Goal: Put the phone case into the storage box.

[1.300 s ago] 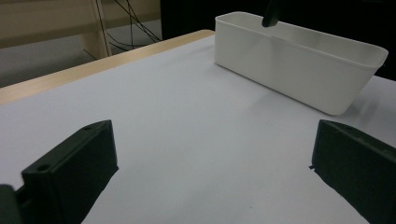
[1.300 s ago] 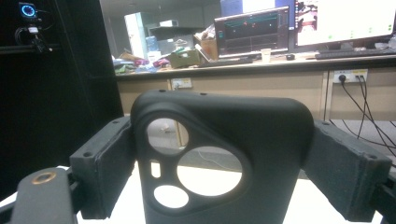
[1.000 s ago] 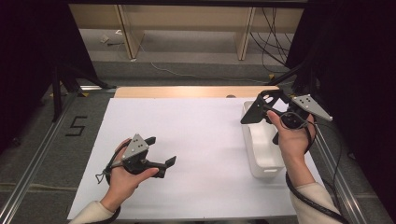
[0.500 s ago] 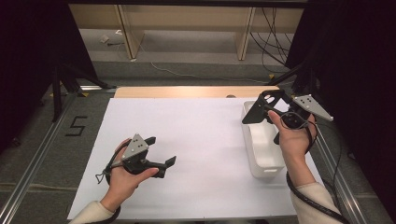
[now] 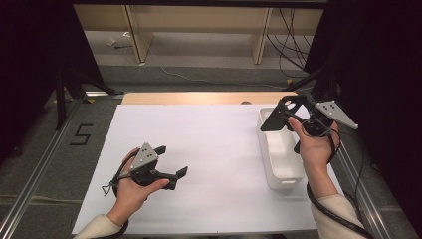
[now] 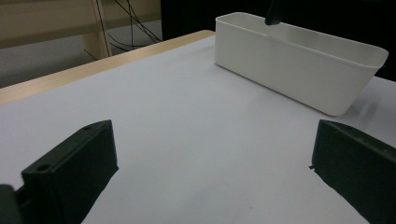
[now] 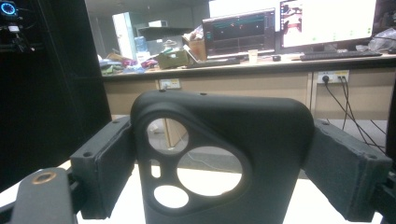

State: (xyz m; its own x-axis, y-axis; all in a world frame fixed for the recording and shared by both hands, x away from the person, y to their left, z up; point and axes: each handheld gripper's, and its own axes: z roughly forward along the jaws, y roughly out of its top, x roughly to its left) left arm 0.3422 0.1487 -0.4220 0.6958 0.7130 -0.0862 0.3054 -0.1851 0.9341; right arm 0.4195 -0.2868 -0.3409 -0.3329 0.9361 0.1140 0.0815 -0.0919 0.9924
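Phone case held above white bin

My right gripper (image 7: 224, 163) clamps a black phone case (image 7: 219, 154), its cutouts visible close up; left gripper (image 5: 171, 162), lower left, gapes empty near the bin (image 5: 278, 159).

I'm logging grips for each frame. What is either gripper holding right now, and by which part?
The right gripper clamps a black phone case by its two long side edges, above the white bin. The left gripper is open, holding nothing.

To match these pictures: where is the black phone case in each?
High view: black phone case right of centre, over the white tub.
Left gripper view: probably the dark tip at top, above the tub.
Right gripper view: centre, between the tongs.
Shared landmark: the tub.
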